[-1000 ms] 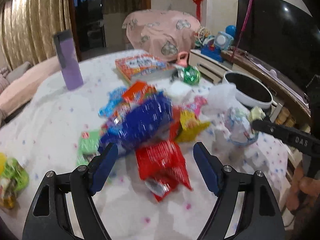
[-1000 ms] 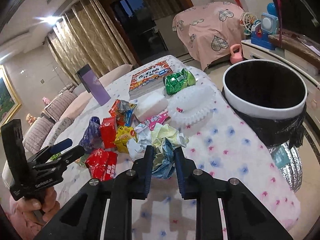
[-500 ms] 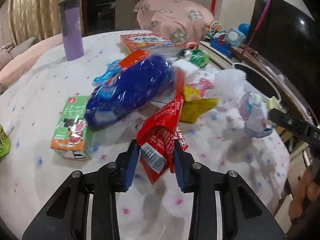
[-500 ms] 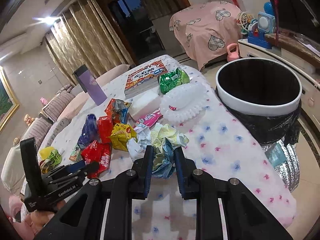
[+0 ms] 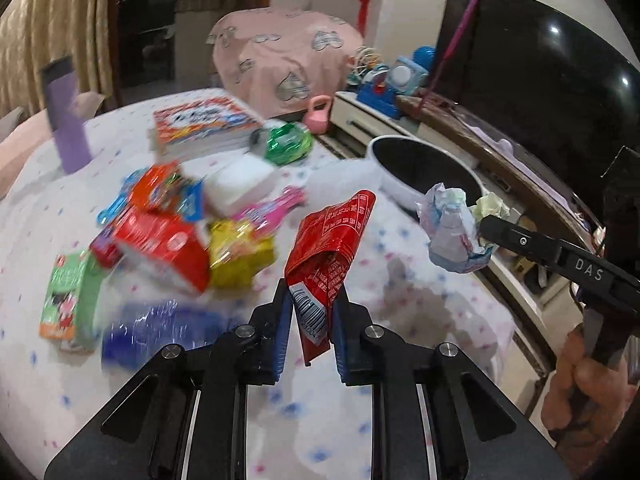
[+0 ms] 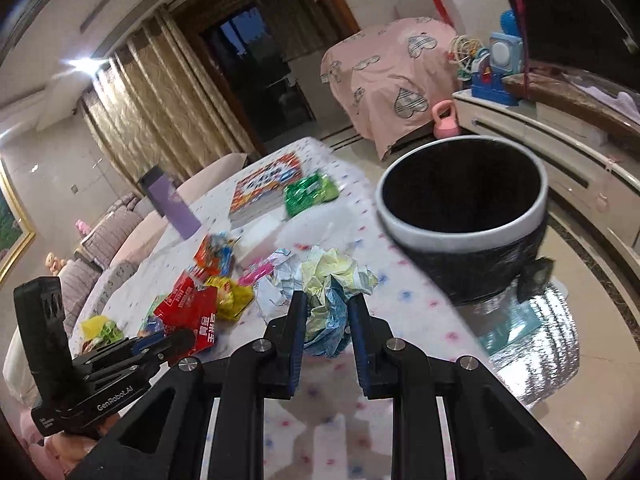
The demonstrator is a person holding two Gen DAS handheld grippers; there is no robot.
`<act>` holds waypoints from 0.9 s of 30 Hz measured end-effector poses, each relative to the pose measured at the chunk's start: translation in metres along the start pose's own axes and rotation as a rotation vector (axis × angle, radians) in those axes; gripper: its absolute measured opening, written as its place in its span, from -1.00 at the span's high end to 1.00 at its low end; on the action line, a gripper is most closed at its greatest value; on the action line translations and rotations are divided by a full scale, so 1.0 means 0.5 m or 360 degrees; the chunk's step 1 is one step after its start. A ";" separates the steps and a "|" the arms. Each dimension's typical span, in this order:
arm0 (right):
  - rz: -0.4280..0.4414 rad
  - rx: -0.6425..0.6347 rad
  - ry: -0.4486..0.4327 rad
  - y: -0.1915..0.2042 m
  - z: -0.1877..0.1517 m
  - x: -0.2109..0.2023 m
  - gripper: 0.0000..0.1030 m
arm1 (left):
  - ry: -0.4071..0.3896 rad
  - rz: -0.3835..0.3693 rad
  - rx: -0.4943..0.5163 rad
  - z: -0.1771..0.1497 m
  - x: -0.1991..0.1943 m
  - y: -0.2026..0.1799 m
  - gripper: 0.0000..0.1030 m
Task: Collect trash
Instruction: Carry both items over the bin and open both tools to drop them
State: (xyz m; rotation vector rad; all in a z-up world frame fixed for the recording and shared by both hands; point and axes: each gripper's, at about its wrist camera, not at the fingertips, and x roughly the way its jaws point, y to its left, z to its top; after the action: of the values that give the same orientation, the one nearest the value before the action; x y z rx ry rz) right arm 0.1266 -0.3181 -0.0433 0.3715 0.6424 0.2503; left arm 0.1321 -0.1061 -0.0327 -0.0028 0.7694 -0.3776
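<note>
The counter point(image 5: 440, 292), under a dotted cloth, spreads beyond both sets of fingers, and the black trash bin point(image 6: 464, 216) stands ahead and to the right of the right gripper point(image 6: 327, 312). That gripper's fingers are clamped on a wad of crumpled paper point(image 6: 332, 292). The left gripper point(image 5: 311, 312) has just been closing, and its fingers now pinch a red wrapper point(image 5: 328, 248) that stands up between them, with loose wrappers point(image 5: 192, 236) on the counter ahead to their left.

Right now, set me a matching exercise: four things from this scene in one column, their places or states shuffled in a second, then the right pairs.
Things:
1. red wrapper
2. crumpled paper
3. bin
4. purple bottle

Places or states:
A. upright at the table's far side
B. clamped in the right gripper
C. beside the table, open top
D. clamped in the left gripper

Pairs: 1-D, 2-B, 3-C, 4-A
</note>
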 end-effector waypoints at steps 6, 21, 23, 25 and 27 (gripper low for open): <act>-0.0047 0.0036 -0.0062 -0.048 0.032 -0.022 0.58 | -0.0032 -0.0069 0.0053 0.048 0.017 -0.049 0.67; -0.0176 0.0040 -0.0123 -0.147 0.120 -0.010 0.58 | 0.0006 -0.0115 0.0202 0.151 0.137 -0.169 0.67; -0.0199 0.0032 -0.0116 -0.163 0.138 0.000 0.57 | 0.0020 -0.0128 0.0212 0.166 0.155 -0.182 0.67; -0.0223 0.0019 -0.0109 -0.174 0.152 0.008 0.57 | 0.0035 -0.0128 0.0224 0.182 0.172 -0.196 0.67; -0.0235 0.0011 -0.0099 -0.188 0.168 0.018 0.56 | 0.0056 -0.0144 0.0230 0.198 0.192 -0.207 0.67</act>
State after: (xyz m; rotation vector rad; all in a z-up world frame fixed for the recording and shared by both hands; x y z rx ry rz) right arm 0.1967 -0.4219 -0.0248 0.3354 0.6065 0.0952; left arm 0.2279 -0.2480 -0.0117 0.1049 0.7768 -0.5198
